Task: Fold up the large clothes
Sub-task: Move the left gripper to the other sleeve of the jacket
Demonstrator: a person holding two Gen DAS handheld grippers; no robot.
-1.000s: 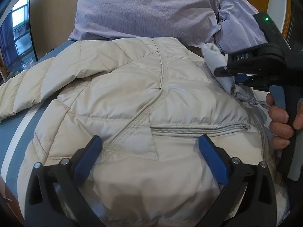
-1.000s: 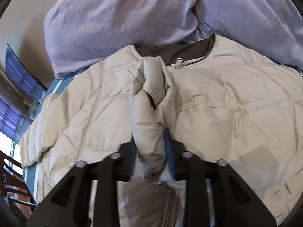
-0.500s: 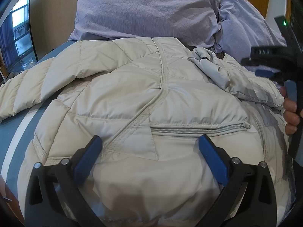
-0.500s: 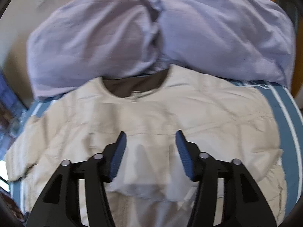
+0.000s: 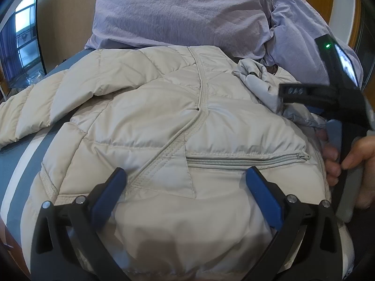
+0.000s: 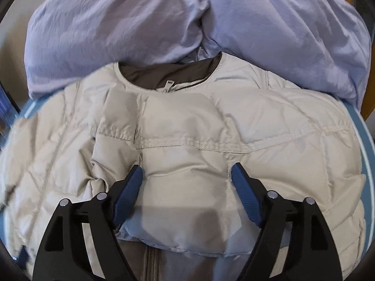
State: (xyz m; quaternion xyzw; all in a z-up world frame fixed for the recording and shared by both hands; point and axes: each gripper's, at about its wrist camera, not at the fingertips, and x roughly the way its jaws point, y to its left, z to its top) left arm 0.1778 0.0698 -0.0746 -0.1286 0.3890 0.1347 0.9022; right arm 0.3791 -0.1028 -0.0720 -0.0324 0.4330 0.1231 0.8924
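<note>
Right gripper [image 6: 186, 175] has let go of the sleeve [image 6: 117, 126], jaws opening, nothing pinched between them; sleeve now lies folded across the jacket [image 6: 257, 140] chest on the bed [image 5: 28, 154]. Left gripper [image 5: 185, 175] hangs released over the hem. First sleeve fold looks done.

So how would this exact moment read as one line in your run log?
stage: sleeve folded across jacket | right gripper: opening, nothing gripped | left gripper: open over jacket | other sleeve: spread out

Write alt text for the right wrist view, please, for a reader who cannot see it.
The right gripper, its jaws opening and gripping nothing, hovers over a beige puffer jacket with one sleeve folded across its chest. Lilac pillows lie behind the collar.
</note>
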